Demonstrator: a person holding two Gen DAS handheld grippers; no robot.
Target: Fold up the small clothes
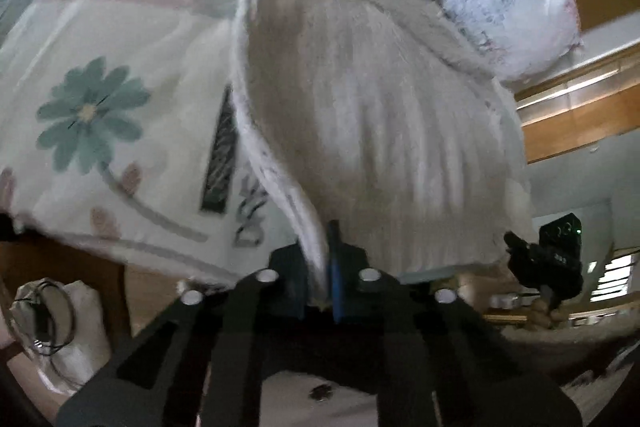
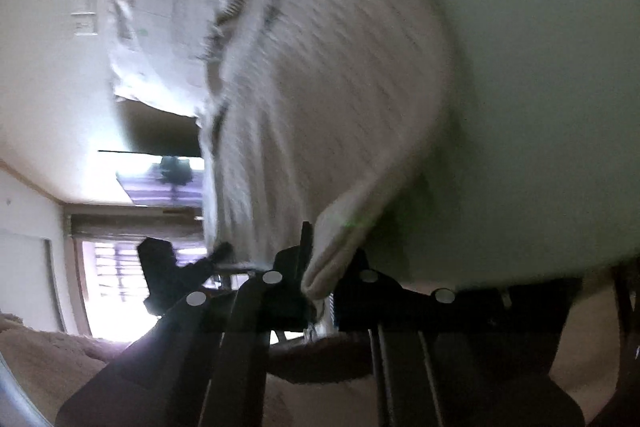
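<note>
The left claw [image 1: 320, 267] is clenched on the lower hem of a white ribbed garment [image 1: 360, 115]; the fabric edge passes between its two fingers, against the blue pad [image 1: 334, 275]. The garment rises directly ahead of this claw and fills the centre of the left wrist view. To the left of the claw, behind the garment, lies a floral-printed cloth [image 1: 92, 115].

The right claw [image 2: 318, 279] is clenched on a rolled corner of the same garment [image 2: 320, 87], which extends up and ahead of it. The other gripper [image 2: 172, 271] appears just left of this claw. The right wrist view is motion-blurred.
</note>
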